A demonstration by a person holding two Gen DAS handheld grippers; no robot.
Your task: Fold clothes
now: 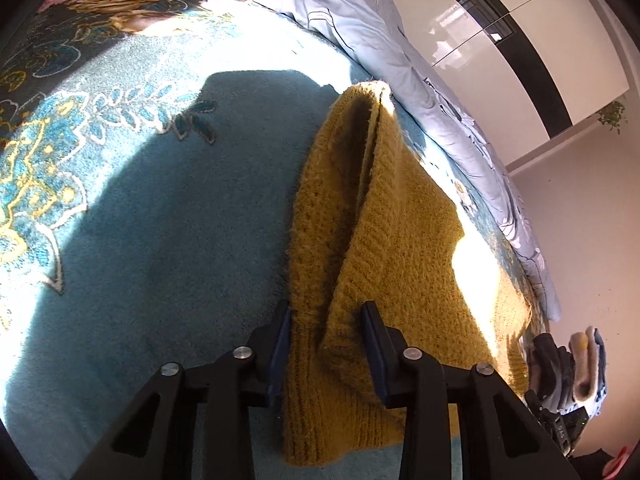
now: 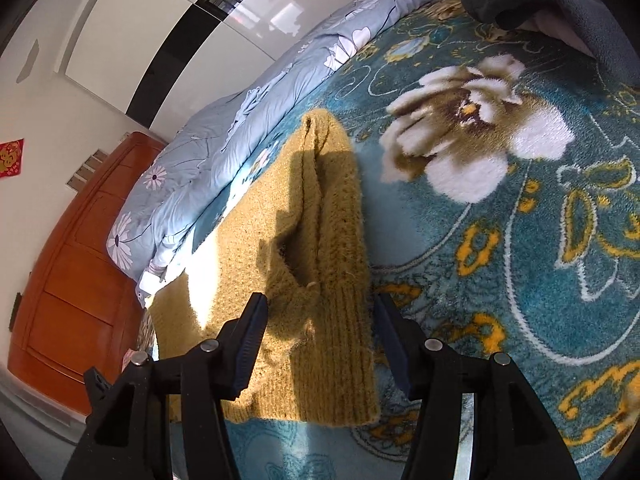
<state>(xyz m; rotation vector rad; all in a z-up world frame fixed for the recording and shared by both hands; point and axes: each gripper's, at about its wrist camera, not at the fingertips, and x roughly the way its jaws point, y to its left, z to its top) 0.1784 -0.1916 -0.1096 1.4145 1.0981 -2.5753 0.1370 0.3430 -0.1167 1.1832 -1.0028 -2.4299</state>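
Note:
A mustard-yellow knit sweater (image 1: 384, 240) lies on a teal floral blanket (image 1: 168, 216) on the bed. In the left wrist view its sleeve is folded over the body, and my left gripper (image 1: 326, 312) is open with its fingers on either side of the sweater's near edge. In the right wrist view the sweater (image 2: 320, 280) shows its other folded sleeve and ribbed cuff. My right gripper (image 2: 320, 304) is open, its fingers straddling that sleeve end. Neither gripper squeezes the knit.
A pale blue flowered duvet (image 1: 360, 16) is bunched along the far side of the bed, also in the right wrist view (image 2: 224, 136). A dark grey garment (image 2: 552, 0) lies at the far right. An orange wooden headboard (image 2: 80, 280) stands at the left.

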